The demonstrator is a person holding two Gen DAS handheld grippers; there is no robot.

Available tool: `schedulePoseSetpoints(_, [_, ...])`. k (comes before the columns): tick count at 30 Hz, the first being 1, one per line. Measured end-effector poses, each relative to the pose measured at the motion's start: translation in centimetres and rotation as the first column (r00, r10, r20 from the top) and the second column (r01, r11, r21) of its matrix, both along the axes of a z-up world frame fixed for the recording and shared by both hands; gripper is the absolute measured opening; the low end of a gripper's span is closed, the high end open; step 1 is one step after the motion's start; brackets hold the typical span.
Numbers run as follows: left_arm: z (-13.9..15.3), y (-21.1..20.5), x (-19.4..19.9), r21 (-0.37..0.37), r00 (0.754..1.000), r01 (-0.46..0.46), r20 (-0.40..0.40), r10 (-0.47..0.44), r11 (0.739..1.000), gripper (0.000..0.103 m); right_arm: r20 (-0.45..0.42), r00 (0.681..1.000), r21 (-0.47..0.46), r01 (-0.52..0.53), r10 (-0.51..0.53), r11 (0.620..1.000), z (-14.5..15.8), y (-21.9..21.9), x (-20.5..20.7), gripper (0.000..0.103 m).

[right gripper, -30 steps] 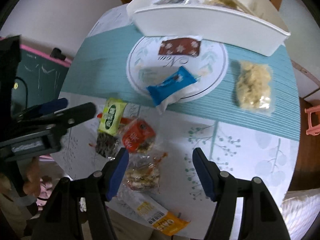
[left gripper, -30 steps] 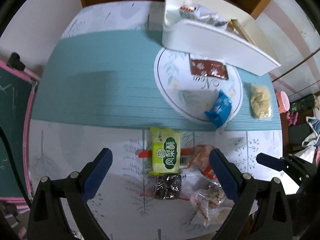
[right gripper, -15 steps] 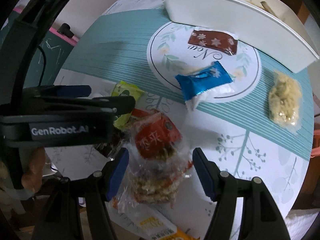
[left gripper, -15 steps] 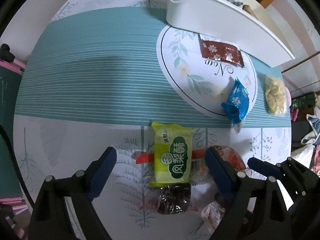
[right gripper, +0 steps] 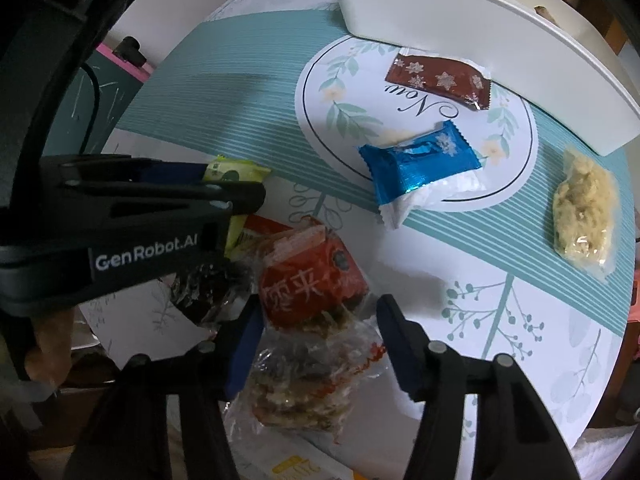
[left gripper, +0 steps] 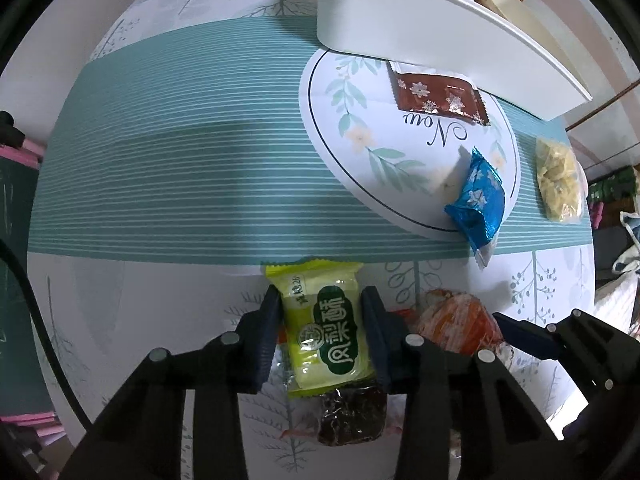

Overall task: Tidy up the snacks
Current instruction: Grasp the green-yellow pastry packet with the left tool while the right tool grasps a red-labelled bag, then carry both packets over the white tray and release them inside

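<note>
My left gripper (left gripper: 320,304) is shut on a green-yellow snack packet (left gripper: 328,328), gripped by its two long sides at the near table edge. A dark snack packet (left gripper: 352,416) lies just below it. My right gripper (right gripper: 318,312) is open, its fingers either side of an orange-red snack packet (right gripper: 312,284) that lies on a clear bag of mixed snacks (right gripper: 304,384). The left gripper also shows in the right wrist view (right gripper: 256,192). A white bin (left gripper: 440,28) holding several snacks stands at the far side.
A brown snowflake packet (left gripper: 440,96) and a blue packet (left gripper: 478,204) lie on the round white mat (left gripper: 360,128). A clear bag of pale yellow snack (left gripper: 558,180) lies at the right. A yellow packet (right gripper: 296,468) lies at the near edge.
My left gripper moved down and shut on the green-yellow packet. My right gripper moved down over the orange-red packet and its fingers narrowed a little.
</note>
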State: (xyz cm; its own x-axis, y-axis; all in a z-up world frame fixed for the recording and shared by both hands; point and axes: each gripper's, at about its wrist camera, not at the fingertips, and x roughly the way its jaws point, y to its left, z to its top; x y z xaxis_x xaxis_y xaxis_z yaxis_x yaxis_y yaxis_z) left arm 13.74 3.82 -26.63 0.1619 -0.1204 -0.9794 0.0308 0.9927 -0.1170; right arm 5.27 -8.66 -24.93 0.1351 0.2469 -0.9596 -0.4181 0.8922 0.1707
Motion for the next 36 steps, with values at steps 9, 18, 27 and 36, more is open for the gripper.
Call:
schedulePoseSetpoints(9, [1.7, 1.5, -0.7, 0.004, 0.998, -0.036, 0.047, 0.036, 0.999, 0.038, -0.01, 0.996, 0.052, 0.095, -0.094, 0.994, 1.3, -3.0, 0.8, 0.042])
schedulePoseSetpoints(18, [6.6, 0.9, -1.0, 0.001, 0.987, -0.024, 0.159, 0.024, 1.0, 0.037, 0.01, 0.987, 0.114, 0.158, -0.161, 0.981, 4.3, -5.7, 1.1, 0.038])
schedulePoseSetpoints(27, [12.4, -1.2, -0.1, -0.013, 0.966, 0.031, 0.256, -0.026, 0.999, 0.038, 0.063, 0.971, 0.19, 0.216, -0.232, 0.958, 9.3, -8.6, 2.6, 0.037])
schedulePoseSetpoints(36, [16.9, -3.1, 2.6, 0.003, 0.94, 0.075, 0.335, -0.071, 0.997, 0.038, 0.182, 0.929, 0.264, 0.268, -0.321, 0.926, 16.2, -11.1, 5.6, 0.037])
